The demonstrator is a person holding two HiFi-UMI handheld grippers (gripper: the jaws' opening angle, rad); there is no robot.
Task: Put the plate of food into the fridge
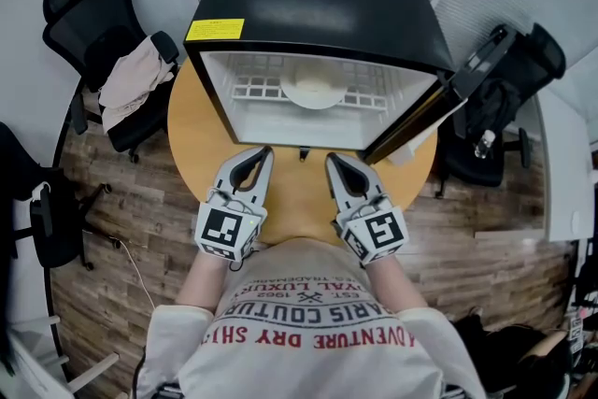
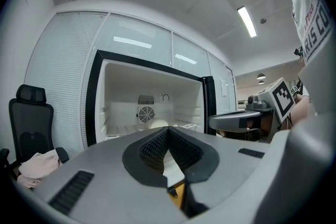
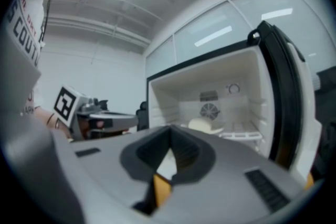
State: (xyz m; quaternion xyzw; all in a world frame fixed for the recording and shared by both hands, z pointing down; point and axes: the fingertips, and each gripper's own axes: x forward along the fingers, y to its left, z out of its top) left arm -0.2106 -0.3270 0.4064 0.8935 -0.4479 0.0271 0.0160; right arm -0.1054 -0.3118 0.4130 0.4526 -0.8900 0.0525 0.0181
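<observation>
Head view looks steeply down from above the person onto the open fridge atop a round table; left gripper view & right gripper view sit low, face level into it, seemingly close; all 3 share its white interior.

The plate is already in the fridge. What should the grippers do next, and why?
Probably reach the right gripper over to the open fridge door and push it closed. The plate of food sits on the wire shelf inside. Both it and the left gripper are shut and empty, so only the door is left.
</observation>
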